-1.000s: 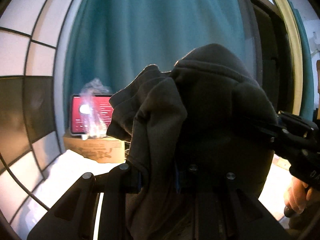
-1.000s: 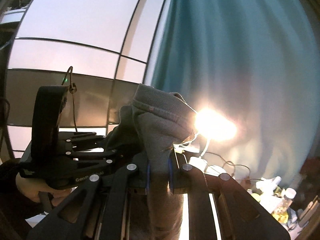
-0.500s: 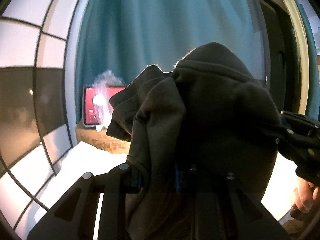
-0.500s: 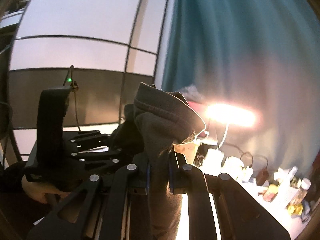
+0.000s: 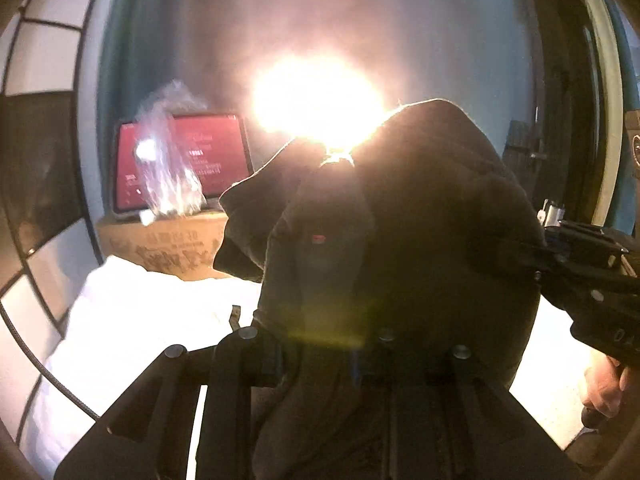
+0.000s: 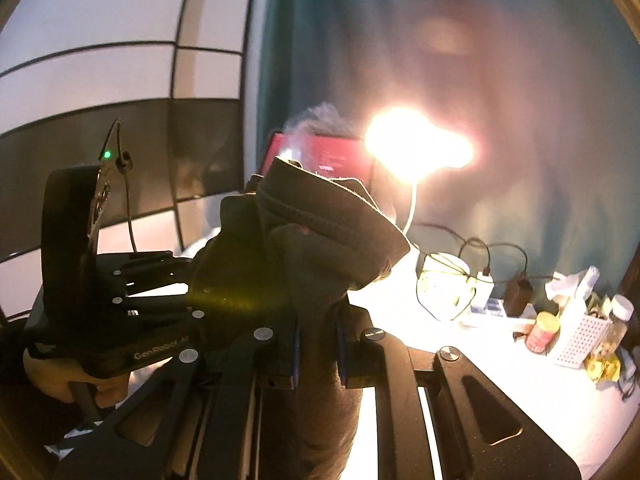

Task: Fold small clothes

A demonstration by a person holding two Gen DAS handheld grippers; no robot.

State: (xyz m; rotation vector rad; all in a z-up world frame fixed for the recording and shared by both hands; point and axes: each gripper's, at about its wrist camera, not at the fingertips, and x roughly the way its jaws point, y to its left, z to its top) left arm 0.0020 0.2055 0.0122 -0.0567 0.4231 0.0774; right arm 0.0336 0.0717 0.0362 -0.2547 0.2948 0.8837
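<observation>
A dark grey garment [image 5: 420, 220] hangs bunched in the air between both grippers, above a white table [image 5: 132, 320]. In the left wrist view my left gripper [image 5: 320, 360] is shut on one part of the cloth, which piles up over its fingers. My right gripper [image 5: 540, 260] reaches in from the right edge and meets the same cloth. In the right wrist view my right gripper [image 6: 318, 344] is shut on a ribbed hem of the garment [image 6: 320, 236]. My left gripper [image 6: 192, 292] holds the cloth at the left, a hand [image 6: 60, 380] under it.
A glaring lamp [image 6: 416, 148] stands at the back by a teal curtain [image 6: 520, 40]. A red-screen tablet [image 5: 184, 160] and a plastic bag [image 5: 168, 168] sit on a cardboard box [image 5: 168, 248]. Cables, chargers, jars and a white basket [image 6: 576, 340] crowd the table's right.
Both grippers have sunk and moved forward with the garment still held. More of the table and its clutter shows, and the lamp's glare now fills the left wrist view.
</observation>
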